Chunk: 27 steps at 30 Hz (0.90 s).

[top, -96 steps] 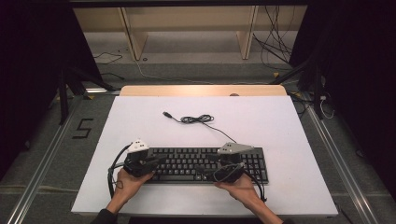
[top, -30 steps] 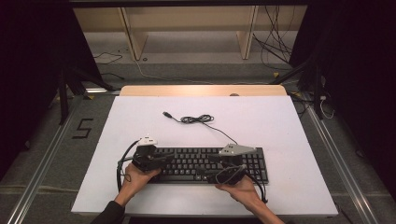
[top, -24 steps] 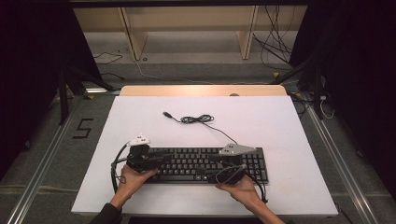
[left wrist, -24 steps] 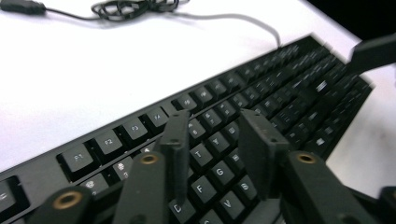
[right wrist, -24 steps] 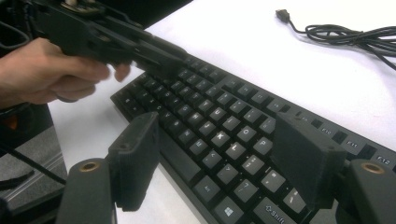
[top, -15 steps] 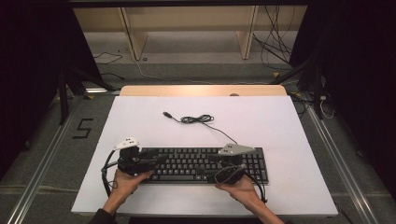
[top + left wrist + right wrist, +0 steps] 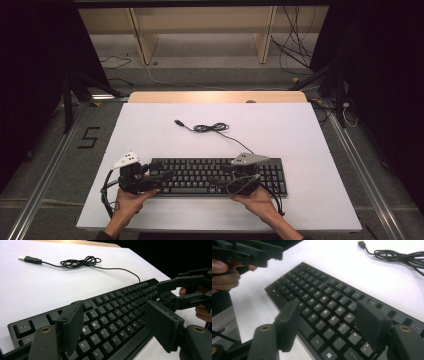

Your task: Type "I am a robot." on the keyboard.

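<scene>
Black full-size computer keyboard [image 7: 220, 175]: lies flat on the white table top [image 7: 150, 135], in the lower middle of the high view, its long side running left to right.
Thin black cable with a USB plug [image 7: 212, 128]: runs from the keyboard's back edge toward the upper middle of the table, bunched in a loose coil, the plug lying at the coil's left.
Left gripper [image 7: 159, 176]: at the keyboard's left end in the high view, held in the person's left hand [image 7: 125, 200]; jaws spread wide. In the left gripper view [image 7: 113, 327] the letter keys sit between and below the two black jaws.
Right gripper [image 7: 220, 179]: at the keyboard's right half, held in the right hand [image 7: 257, 197], jaws pointing left over the keys and likewise spread apart. In the right gripper view [image 7: 325, 323] the keys lie under the gap.
Contact: whether either gripper touches the keys cannot be told.
</scene>
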{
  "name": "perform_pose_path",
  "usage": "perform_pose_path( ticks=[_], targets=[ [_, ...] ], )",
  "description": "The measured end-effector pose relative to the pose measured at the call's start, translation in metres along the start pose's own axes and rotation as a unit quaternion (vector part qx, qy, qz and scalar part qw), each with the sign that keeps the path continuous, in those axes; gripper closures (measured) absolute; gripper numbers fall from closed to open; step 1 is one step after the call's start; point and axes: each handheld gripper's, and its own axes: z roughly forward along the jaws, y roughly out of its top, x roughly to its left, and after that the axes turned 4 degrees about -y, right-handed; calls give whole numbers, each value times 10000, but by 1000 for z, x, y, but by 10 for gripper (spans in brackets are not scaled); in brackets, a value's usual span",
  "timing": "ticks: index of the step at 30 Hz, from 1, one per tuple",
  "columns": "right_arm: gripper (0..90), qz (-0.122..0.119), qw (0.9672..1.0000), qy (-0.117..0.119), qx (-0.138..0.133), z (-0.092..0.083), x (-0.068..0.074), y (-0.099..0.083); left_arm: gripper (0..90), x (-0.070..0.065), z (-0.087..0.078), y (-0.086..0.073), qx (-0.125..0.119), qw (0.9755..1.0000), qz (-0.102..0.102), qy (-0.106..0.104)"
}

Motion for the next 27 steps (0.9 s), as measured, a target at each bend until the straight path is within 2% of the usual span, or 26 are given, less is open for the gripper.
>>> perform_pose_path(
  ticks=[21,27],
  targets=[
    [720,-106,9996,-63,272,11,-3,3,279,-3,-9,-6,-79,9999,114,32],
    [816,-153,9990,-56,421,16,-3,2,273,-3,-9,-8,-85,9999,122,18]
  ],
)
